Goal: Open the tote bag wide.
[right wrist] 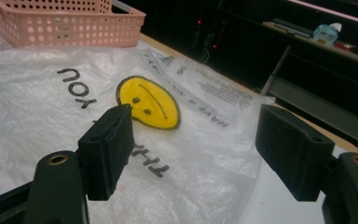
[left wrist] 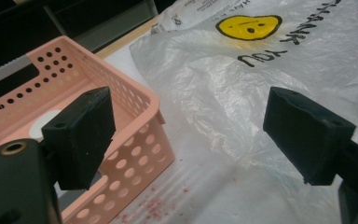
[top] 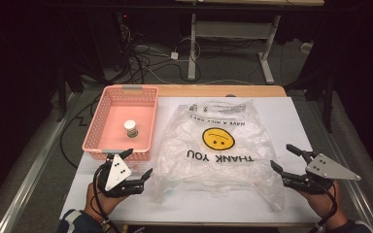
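Plastic bag (top: 218,145) lay flat beside pink basket (top: 121,121); our left gripper (top: 138,170) and right gripper (top: 282,159) flanked it, jaws parted, empty; next, probably pinching its edges.

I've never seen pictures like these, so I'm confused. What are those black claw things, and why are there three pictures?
A person sits at a table and holds a grabbing tool in each hand: the left tool and the right tool. Each has two black jaws that pinch. Both are open and hold nothing. The big picture comes from a camera above the table. The other two come from small cameras riding on each tool, looking out between its jaws. On the table lies a clear plastic bag with a yellow smiley face and the words THANK YOU. Beside it stands a pink basket with a small white-capped bottle inside.
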A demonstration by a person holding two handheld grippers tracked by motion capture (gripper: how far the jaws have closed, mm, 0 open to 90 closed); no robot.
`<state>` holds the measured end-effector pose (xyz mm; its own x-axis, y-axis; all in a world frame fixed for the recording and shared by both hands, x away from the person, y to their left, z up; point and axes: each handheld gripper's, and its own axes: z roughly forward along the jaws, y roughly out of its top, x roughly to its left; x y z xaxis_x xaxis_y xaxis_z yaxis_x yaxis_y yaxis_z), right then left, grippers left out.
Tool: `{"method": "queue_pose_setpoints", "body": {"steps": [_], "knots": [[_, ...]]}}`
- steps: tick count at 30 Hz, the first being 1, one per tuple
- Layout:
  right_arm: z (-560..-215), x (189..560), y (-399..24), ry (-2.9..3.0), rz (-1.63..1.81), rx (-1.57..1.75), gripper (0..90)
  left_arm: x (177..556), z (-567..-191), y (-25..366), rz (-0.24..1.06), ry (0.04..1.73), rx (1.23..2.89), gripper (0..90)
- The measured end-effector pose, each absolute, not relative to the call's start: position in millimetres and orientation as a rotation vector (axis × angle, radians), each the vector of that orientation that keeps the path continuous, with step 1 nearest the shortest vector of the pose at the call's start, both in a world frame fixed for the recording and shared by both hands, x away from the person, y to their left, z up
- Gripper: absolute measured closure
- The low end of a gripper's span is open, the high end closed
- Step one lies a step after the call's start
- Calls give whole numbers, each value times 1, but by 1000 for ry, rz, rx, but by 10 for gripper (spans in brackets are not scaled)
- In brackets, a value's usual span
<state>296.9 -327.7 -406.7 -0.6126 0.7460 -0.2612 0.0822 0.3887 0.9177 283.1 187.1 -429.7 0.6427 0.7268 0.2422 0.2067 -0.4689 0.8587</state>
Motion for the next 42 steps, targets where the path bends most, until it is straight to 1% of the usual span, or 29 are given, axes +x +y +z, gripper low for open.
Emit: {"method": "queue_pose_setpoints", "body": {"steps": [3, 8, 14, 18, 23, 29, 30, 31, 33, 34, 36, 37, 41, 42], "knots": [[-411, 299, -328, 1985, 1245, 719, 278, 286, -437, 179, 747, 731, 2047, 163], [-415, 304, -330, 1999, 1227, 742, 296, 284, -439, 176, 741, 729, 2058, 163], [-414, 323, -334, 2000, 1185, 795, 325, 284, -440, 181, 759, 737, 2067, 174], [-411, 352, -340, 1987, 1133, 866, 330, 283, -440, 184, 756, 744, 2072, 174], [-409, 402, -341, 2018, 1070, 949, 335, 282, -440, 185, 764, 735, 2067, 174], [-414, 463, -327, 2060, 974, 1019, 386, 283, -441, 186, 746, 741, 2072, 174], [-414, 463, -327, 2060, 974, 1019, 386, 283, -441, 186, 746, 741, 2072, 174], [-418, 480, -321, 2081, 933, 1032, 401, 283, -441, 186, 746, 740, 2077, 179], [-420, 486, -319, 2092, 920, 1037, 402, 282, -442, 185, 758, 735, 2092, 183], [-424, 501, -313, 2111, 894, 1034, 441, 282, -442, 185, 756, 734, 2093, 183], [-425, 506, -311, 2113, 876, 1035, 450, 282, -443, 186, 751, 733, 2090, 183], [-430, 521, -304, 2133, 868, 1068, 464, 283, -443, 186, 749, 733, 2088, 183], [-439, 543, -293, 2164, 808, 1109, 486, 283, -443, 187, 741, 731, 2089, 183], [-440, 545, -291, 2167, 793, 1111, 513, 283, -444, 188, 735, 734, 2087, 183]]}}
